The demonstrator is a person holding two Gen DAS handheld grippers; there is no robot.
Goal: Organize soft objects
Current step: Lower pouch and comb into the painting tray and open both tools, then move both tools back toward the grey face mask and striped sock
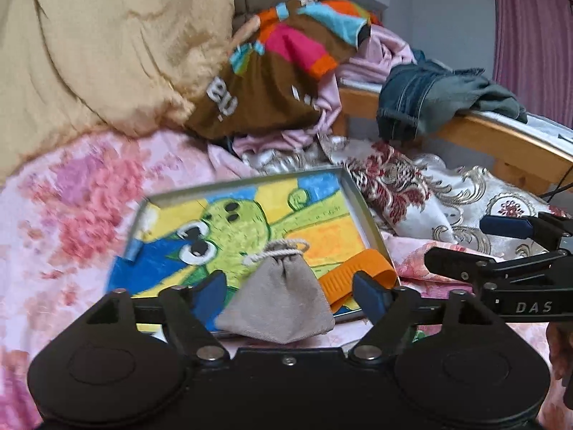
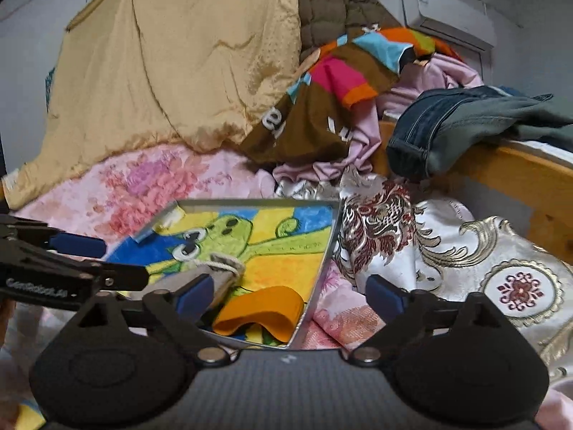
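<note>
Left tool: the left tool (image 1: 290,292) was spread wide, its blue pads either side of the small grey drawstring cloth pouch (image 1: 277,302) and apart from it, pinching nothing.
Grey pouch: it sat on the near edge of the shallow metal tray lined with a bright frog drawing (image 1: 352,186), mouth gathered upward, cord loop (image 1: 286,247) lying on top.
Pouch handling: it looked light, soft and saggy; I judged a pinch at the gathered neck just below the cord safer than one on the wide, loose base, which would likely fold and slip.
Orange band: a ribbed orange strap (image 1: 358,274) lay curled in the tray just right of the pouch; it looked light and springy, best taken across its arch.
Right tool: the right tool (image 2: 290,297) was also spread and held nothing, with the orange strap (image 2: 263,310) between and just beyond its pads.
In the way: the tray's raised rim and the other tool, close alongside, crowded any approach.
Far left: a tan quilted duvet (image 1: 107,43) was heaped on the pink floral bed cover (image 1: 89,186).
Far middle: a brown garment with pink, orange and blue patches (image 1: 279,71) topped a clothes pile.
Right: a cream, red and gold brocade cloth (image 2: 447,251) lay beside the tray; jeans (image 2: 447,125) hung on the wooden bed rail (image 2: 519,175).
</note>
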